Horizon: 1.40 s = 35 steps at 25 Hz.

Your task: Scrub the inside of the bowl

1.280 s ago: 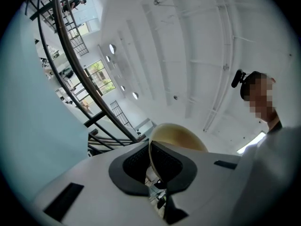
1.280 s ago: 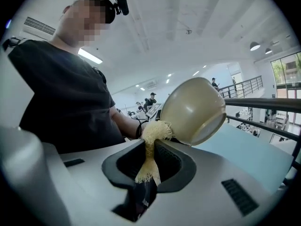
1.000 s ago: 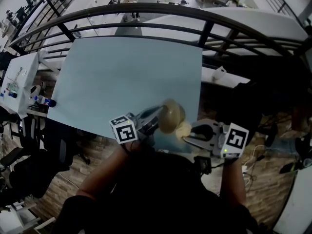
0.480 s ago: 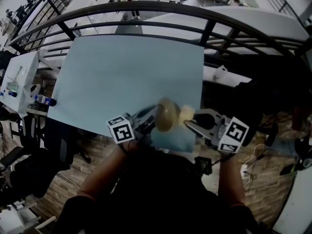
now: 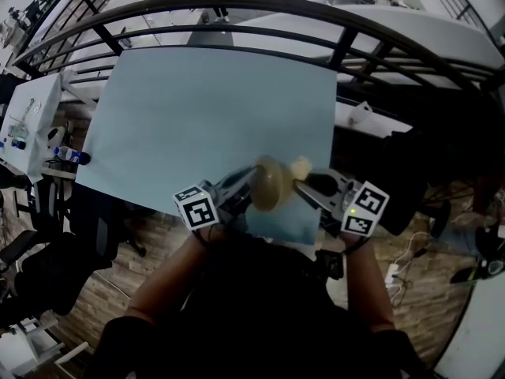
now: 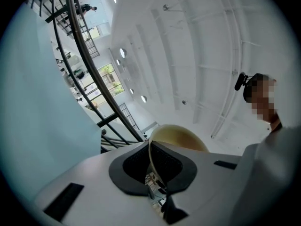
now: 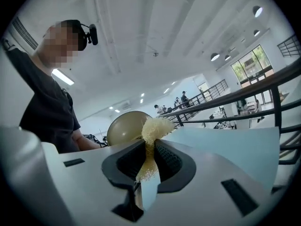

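Our left claw (image 5: 249,190) pinches the rim of the bowl (image 5: 273,184), our right claw (image 5: 305,181) pinches the scouring pad (image 5: 301,166); we should steer it over the rim, pressing inside.

I can read no words, numbers or brand names here. The marker cube (image 5: 197,209) on my left gripper (image 5: 249,189) shows only a black and white square pattern, with no letters. The other marker cube (image 5: 364,209), on my right gripper (image 5: 300,181), shows the same kind of pattern. A small bottle (image 5: 69,157) lies far off at the left edge. It has a label, but the label is too small for me to read.
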Tool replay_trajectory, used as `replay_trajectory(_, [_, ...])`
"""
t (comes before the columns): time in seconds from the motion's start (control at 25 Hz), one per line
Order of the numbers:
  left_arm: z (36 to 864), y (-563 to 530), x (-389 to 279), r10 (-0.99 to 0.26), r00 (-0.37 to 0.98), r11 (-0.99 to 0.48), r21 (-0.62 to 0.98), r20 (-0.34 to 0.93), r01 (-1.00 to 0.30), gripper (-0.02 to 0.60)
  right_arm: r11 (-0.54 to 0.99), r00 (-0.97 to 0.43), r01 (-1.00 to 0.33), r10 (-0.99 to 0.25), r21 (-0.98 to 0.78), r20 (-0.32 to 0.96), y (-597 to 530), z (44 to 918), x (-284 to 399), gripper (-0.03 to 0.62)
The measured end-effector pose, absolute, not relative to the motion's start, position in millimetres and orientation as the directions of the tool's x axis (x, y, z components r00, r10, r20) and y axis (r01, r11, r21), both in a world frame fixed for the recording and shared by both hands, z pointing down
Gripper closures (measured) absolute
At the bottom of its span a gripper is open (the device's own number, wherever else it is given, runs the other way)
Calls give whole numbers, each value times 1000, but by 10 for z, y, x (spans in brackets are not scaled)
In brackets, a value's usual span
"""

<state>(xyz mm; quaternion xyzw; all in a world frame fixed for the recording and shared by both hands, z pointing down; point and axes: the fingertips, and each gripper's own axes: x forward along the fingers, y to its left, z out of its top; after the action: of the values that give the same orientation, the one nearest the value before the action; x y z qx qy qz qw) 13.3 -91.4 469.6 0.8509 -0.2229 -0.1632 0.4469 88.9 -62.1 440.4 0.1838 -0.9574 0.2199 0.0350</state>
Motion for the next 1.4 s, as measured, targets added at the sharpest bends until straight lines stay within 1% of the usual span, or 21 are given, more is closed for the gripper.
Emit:
replay_trajectory(0.16, [4867,-1013,1,-552,832,-463,850,-55,-251,573,794,-942,-333,-307,-508,138,-674,4618,700,530])
replay_trajectory(0.32, [5132,-1076,-110,-573,820,-421,858,0,-294,572,733,-948,-316,-273,-602,165,-650,4938,586,530])
replay_trajectory(0.44, [5315,-1131,-232,-600,799,-361,881,31,-305,572,672,-954,-294,-255,-680,160,-576,5137,446,530])
replay_trajectory(0.52, [5433,-1193,-305,-616,786,-326,891,53,-315,572,653,-954,-299,-209,-696,214,-461,5342,293,530])
replay_trajectory(0.6, [5578,-1276,-330,-616,783,-316,882,89,-349,572,625,-939,-341,-198,-703,279,-415,5563,215,530])
replay_trajectory(0.68, [5724,-1361,-344,-610,781,-307,870,132,-387,572,582,-916,-402,-242,-707,321,-469,5731,255,530])
replay_trajectory(0.88, [5971,-1502,-466,-599,775,-256,868,203,-425,572,531,-874,-485,-305,-695,378,-610,5953,334,530])
replay_trajectory(1.12, [6371,-1559,-555,-541,763,-241,805,352,-543,572,489,-790,-613,-391,-621,472,-870,6168,431,530])
replay_trajectory(1.28, [6602,-1608,-615,-513,751,-245,767,416,-593,572,475,-754,-657,-396,-585,524,-992,6350,365,530])
replay_trajectory(1.4, [6763,-1640,-641,-483,734,-283,708,478,-647,571,480,-707,-704,-413,-523,573,-1111,6436,370,530])
